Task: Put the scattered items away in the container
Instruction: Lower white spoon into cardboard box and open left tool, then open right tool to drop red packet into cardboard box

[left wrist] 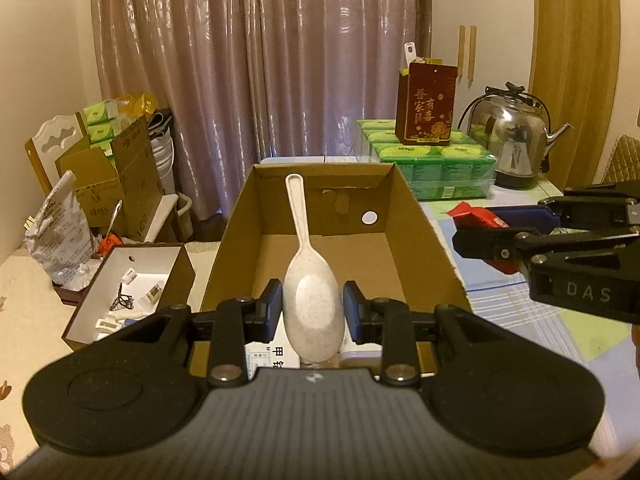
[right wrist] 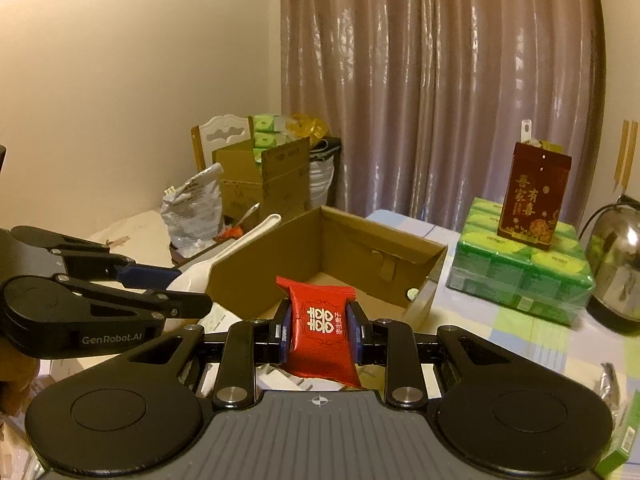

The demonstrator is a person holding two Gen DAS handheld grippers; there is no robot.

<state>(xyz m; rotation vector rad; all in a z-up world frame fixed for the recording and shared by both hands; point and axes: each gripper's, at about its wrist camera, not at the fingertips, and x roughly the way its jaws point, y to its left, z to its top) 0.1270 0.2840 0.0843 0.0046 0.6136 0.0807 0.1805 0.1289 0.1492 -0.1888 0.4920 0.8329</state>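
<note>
Both loaded grippers (left wrist: 313, 309) (right wrist: 318, 330) seemingly above box (left wrist: 424, 216)

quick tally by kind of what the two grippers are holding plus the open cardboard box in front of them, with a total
Rice spoon: 1, white, in the left gripper
Snack packet: 1, red, in the right gripper
Cardboard box: 1, brown, open on top
Total: 3 things
</note>
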